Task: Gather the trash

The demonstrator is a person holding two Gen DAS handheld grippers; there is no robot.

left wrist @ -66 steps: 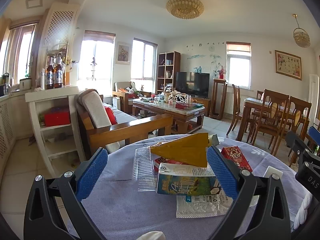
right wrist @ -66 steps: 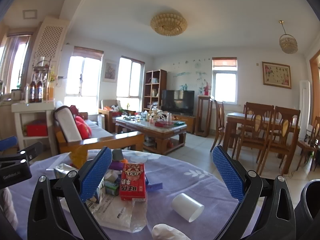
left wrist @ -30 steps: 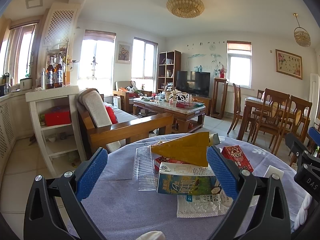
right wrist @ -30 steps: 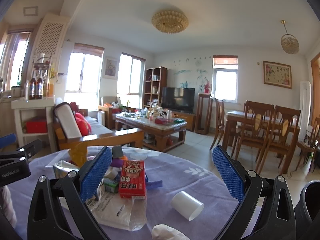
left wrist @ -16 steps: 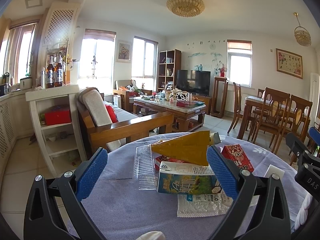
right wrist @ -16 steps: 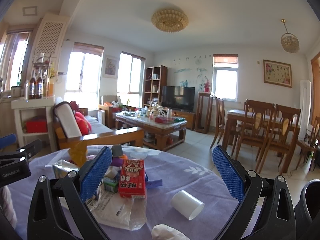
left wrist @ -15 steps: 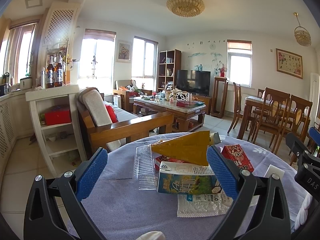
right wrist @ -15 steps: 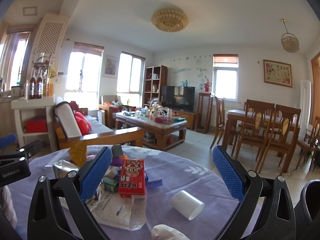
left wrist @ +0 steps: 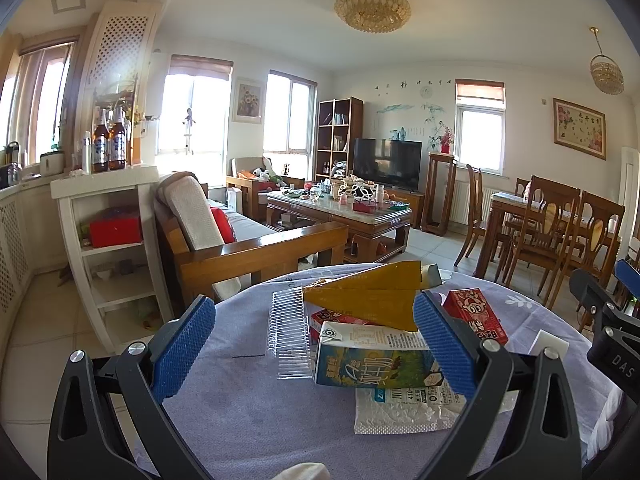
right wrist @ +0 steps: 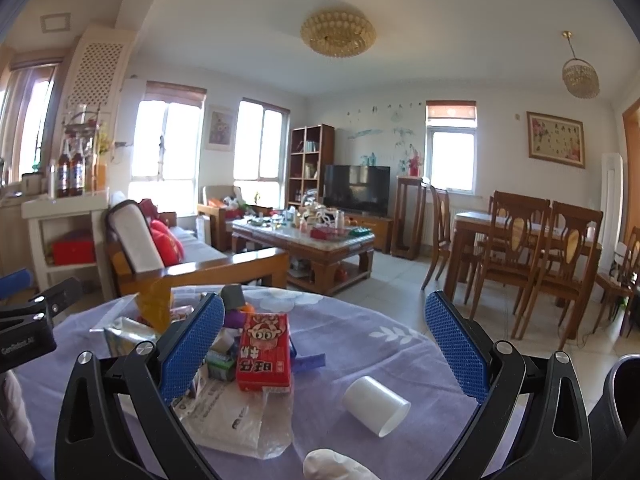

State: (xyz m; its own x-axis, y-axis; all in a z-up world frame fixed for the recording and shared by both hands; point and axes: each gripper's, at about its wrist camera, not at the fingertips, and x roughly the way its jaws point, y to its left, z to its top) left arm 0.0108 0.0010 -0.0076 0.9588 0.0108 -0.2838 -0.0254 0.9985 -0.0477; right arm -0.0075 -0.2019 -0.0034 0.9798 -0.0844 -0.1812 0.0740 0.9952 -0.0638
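Observation:
Trash lies in a heap on a round table with a lilac cloth (left wrist: pixel 248 412). In the left wrist view I see a milk carton (left wrist: pixel 372 362), a yellow folded paper (left wrist: pixel 372 296), a clear ribbed plastic tray (left wrist: pixel 289 332), a red snack box (left wrist: pixel 476 314) and a white wrapper (left wrist: pixel 404 410). My left gripper (left wrist: pixel 316 344) is open just short of the heap. In the right wrist view the red snack box (right wrist: pixel 264 354), a white paper cup (right wrist: pixel 376 404) on its side and a clear plastic bag (right wrist: pixel 240 424) lie before my open right gripper (right wrist: pixel 324 350).
A wooden sofa (left wrist: pixel 240 248), a white shelf unit (left wrist: pixel 104 240) and a cluttered coffee table (left wrist: pixel 340 216) stand beyond the table. Dining chairs (right wrist: pixel 532 252) and a dining table are at the right. A dark bin rim (right wrist: pixel 620 400) shows at the lower right edge.
Both views have shifted only slightly; the right gripper has dipped a little toward the table. The trash has not moved and both grippers stay open.

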